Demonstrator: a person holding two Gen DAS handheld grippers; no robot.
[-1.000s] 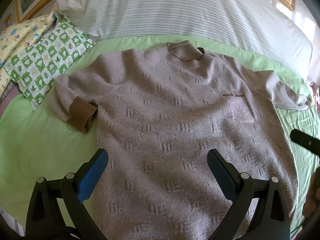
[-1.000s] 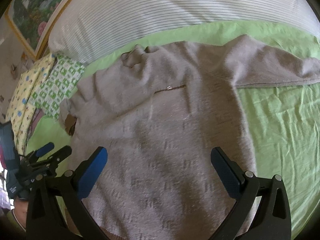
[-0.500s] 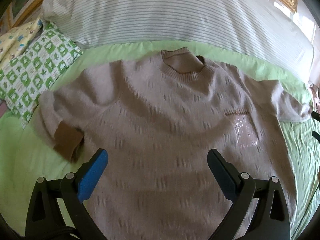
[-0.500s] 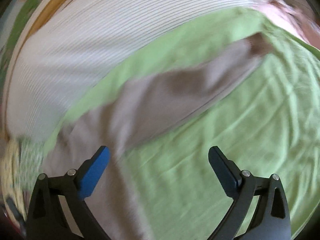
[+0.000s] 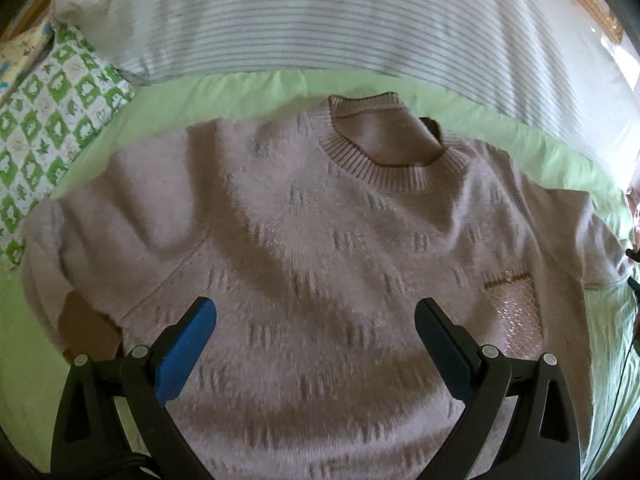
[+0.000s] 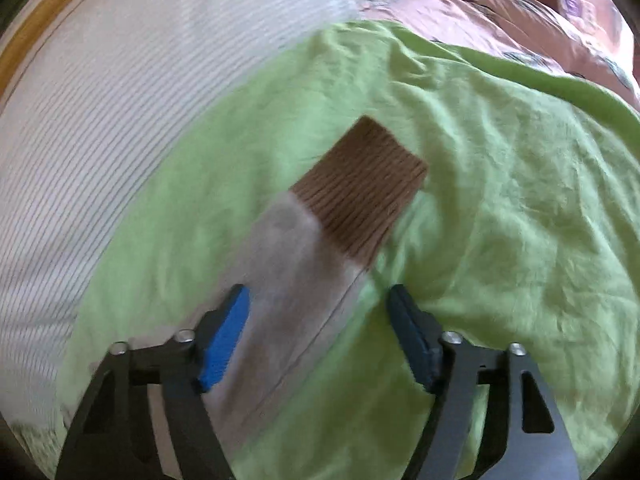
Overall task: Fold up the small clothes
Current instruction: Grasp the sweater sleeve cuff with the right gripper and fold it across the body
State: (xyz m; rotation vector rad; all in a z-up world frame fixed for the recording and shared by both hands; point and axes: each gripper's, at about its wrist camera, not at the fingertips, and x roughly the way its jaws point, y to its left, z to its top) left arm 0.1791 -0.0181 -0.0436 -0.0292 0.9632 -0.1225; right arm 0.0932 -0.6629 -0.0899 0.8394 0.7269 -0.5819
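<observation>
Narrowing right gripper [image 6: 318, 334], now over sleeve [image 6: 304, 264]

The sweater [image 5: 320, 264] is pale greyish-pink with rows of small darker dash motifs, a ribbed neckline and what looks like a glittery patch on the right (motion blur softens it). Its sleeve cuff [image 6: 360, 188] is ribbed brown. The bedsheet [image 6: 500, 220] is lime green. The far pillow [image 5: 320, 20] is white with thin grey stripes; the left pillow [image 5: 52, 120] is green-and-white checked. Jaw pads are blue.

Open right gripper [image 6: 318, 322] straddles sweater sleeve [image 6: 296, 264] on green sheet [image 6: 500, 240].
</observation>
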